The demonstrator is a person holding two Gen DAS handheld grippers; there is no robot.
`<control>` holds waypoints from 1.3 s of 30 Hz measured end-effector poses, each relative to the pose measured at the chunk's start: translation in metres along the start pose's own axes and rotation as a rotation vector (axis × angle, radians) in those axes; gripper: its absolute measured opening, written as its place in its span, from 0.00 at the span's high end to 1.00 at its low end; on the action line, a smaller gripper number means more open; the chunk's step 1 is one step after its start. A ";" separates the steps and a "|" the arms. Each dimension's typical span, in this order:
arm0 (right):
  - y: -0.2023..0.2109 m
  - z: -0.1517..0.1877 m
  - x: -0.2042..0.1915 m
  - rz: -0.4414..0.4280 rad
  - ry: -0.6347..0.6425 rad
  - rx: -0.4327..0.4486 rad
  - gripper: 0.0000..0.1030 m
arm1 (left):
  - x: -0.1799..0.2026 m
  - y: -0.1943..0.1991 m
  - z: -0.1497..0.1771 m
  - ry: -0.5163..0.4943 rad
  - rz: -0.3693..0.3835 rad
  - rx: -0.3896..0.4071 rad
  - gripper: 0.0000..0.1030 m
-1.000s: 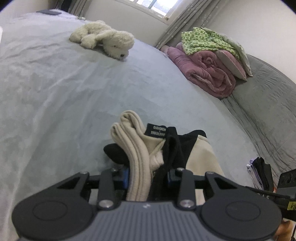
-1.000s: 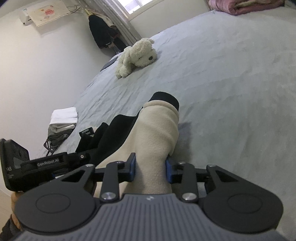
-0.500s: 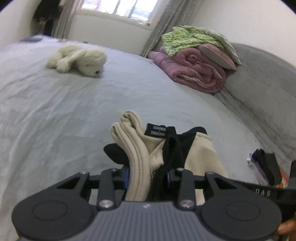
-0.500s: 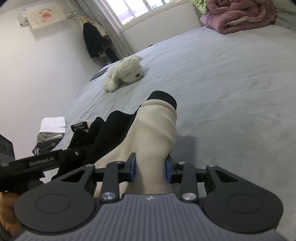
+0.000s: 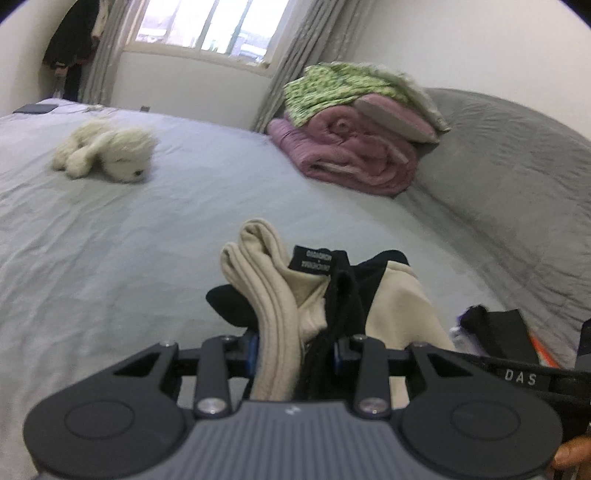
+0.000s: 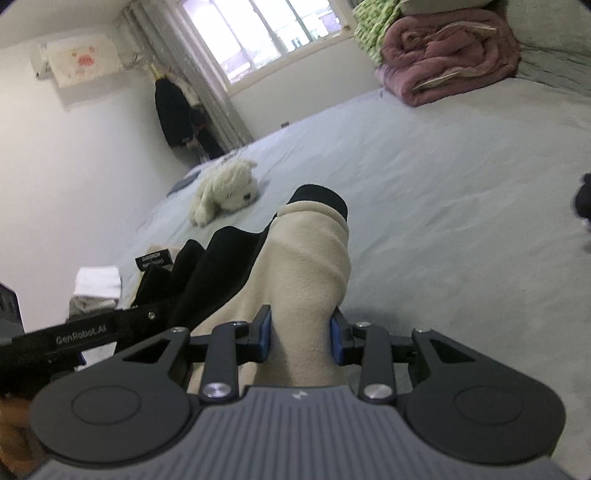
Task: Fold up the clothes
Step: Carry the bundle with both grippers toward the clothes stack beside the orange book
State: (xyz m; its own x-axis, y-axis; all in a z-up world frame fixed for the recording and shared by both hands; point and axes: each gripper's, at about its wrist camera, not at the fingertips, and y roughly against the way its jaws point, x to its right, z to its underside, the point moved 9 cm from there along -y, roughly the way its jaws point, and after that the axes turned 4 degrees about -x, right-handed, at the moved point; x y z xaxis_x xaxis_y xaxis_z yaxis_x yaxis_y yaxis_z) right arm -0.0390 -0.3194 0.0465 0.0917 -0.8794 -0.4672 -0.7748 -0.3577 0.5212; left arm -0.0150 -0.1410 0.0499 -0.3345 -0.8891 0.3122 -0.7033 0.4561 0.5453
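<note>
Both grippers, the left gripper [image 5: 293,349] and the right gripper [image 6: 301,338], have lifted the garment [image 6: 306,273] higher above the bed [image 5: 110,229], bringing the window [image 5: 207,26] into view.

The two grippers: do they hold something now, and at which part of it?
Both hold one beige and black fleece garment. The left gripper clamps a bunched ribbed edge beside the black label; the right gripper clamps a beige sleeve-like roll below its black cuff.
</note>
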 end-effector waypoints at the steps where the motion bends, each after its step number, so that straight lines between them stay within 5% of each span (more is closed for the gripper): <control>1: 0.006 -0.002 0.005 0.006 -0.002 0.005 0.66 | 0.009 -0.002 0.003 -0.019 0.002 0.002 0.66; 12: 0.074 -0.016 0.053 0.101 -0.023 0.115 0.66 | 0.099 -0.012 0.010 -0.056 0.081 0.017 0.66; 17: 0.108 -0.034 0.070 0.199 0.062 0.179 0.66 | 0.142 -0.021 0.001 -0.060 0.154 0.037 0.66; 30: 0.167 -0.091 0.186 0.299 -0.014 0.255 0.66 | 0.272 -0.091 -0.010 -0.017 0.294 0.025 0.66; 39: 0.185 -0.086 0.248 0.329 -0.033 0.250 0.66 | 0.304 -0.137 0.011 0.014 0.316 -0.038 0.66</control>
State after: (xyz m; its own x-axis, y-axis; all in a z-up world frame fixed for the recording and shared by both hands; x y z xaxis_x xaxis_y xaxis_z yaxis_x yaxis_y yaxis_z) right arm -0.1063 -0.6308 0.0886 -0.2034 -0.9222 -0.3288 -0.8878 0.0321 0.4592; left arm -0.0277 -0.4740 0.0616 -0.5240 -0.7028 0.4811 -0.5417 0.7109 0.4484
